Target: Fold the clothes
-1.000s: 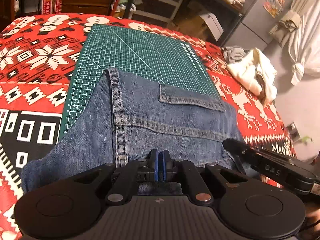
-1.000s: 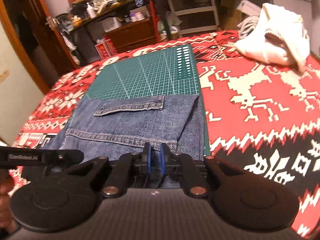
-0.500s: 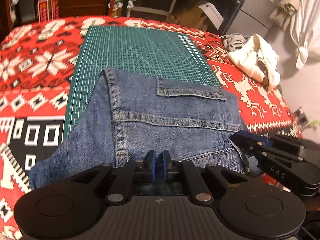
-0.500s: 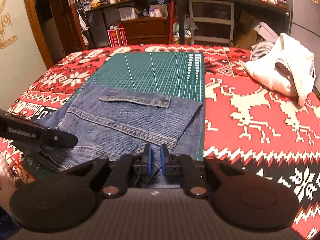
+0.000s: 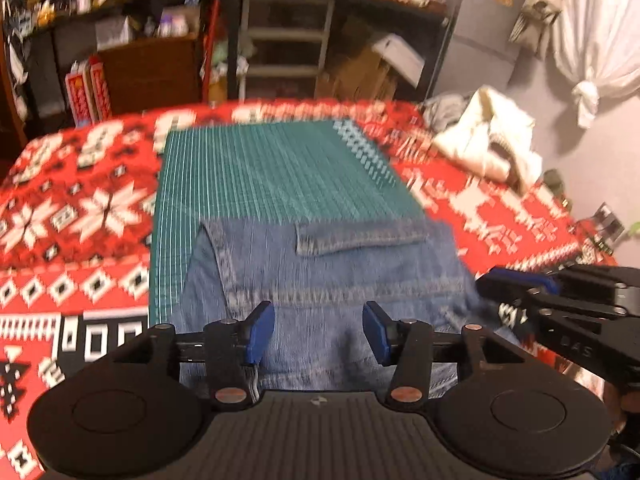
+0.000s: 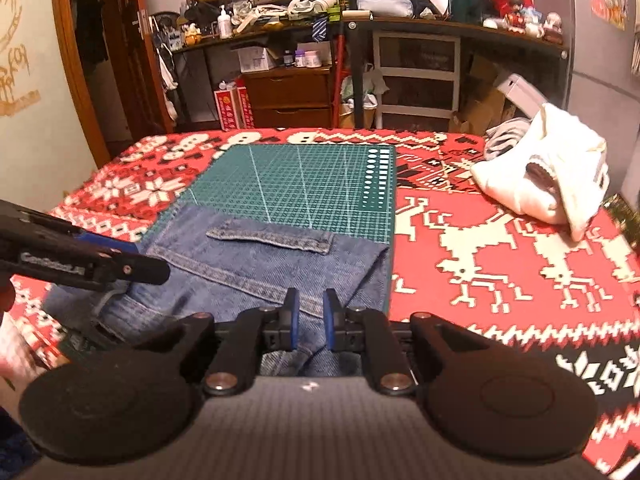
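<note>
A cluttered room with shelves backs a table under a red patterned cloth (image 6: pixel 500 264), a green cutting mat (image 6: pixel 304 184) at its middle. Folded jeans (image 6: pixel 256 268) lie on the mat's near edge. The left gripper (image 5: pixel 318 334) hovers with jaws spread wide, empty; the right gripper (image 6: pixel 308 318) shows a narrow gap over the denim, apparently not pinching. Denim is heavy, stiff-soft; take the thick seamed hem.
</note>
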